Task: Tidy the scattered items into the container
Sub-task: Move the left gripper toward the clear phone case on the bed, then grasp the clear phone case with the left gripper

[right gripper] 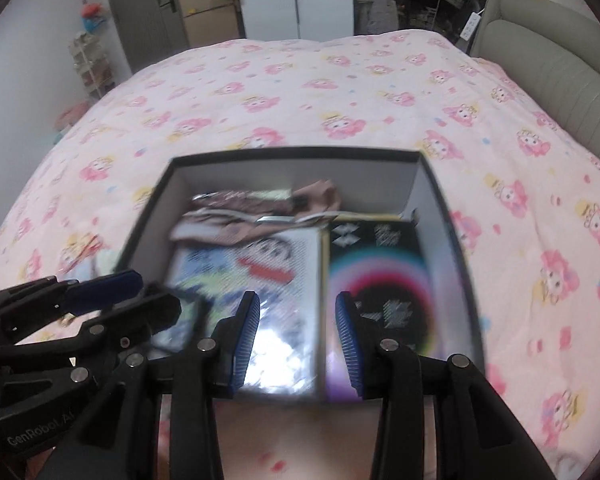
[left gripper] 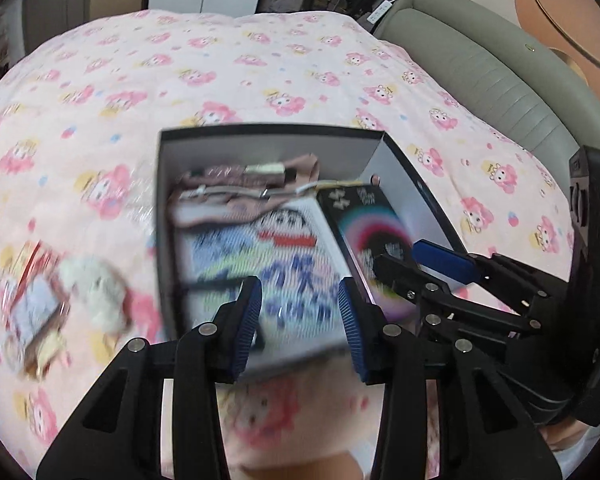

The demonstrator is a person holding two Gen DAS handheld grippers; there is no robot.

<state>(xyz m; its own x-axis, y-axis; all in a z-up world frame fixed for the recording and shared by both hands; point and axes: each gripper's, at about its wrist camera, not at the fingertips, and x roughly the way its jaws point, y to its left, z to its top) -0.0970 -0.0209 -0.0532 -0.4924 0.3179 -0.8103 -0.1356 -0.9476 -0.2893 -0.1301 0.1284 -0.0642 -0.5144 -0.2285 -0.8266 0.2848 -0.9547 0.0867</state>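
Loose items: a small packet (left gripper: 34, 312) and a white fluffy toy (left gripper: 96, 294) lie on the pink bedspread (left gripper: 180, 64), just left of the box, blurred.
Box: the black container (left gripper: 168, 240) sits open, already holding a cartoon-print pack (left gripper: 268, 264), a dark rainbow-print pack (left gripper: 366, 240) and some brownish cloth at its far end.
Left gripper (left gripper: 300, 320): fingers apart, nothing between them, hovering over the box's near edge.
Right gripper (right gripper: 296, 336): fingers apart too, empty, over the box's near edge.
Key relation: the leftovers lie off the box's left wall, so my call is the left gripper is nearer.
Long axis: packet's long side seems to run roughly along the box's left wall; blur makes that uncertain.
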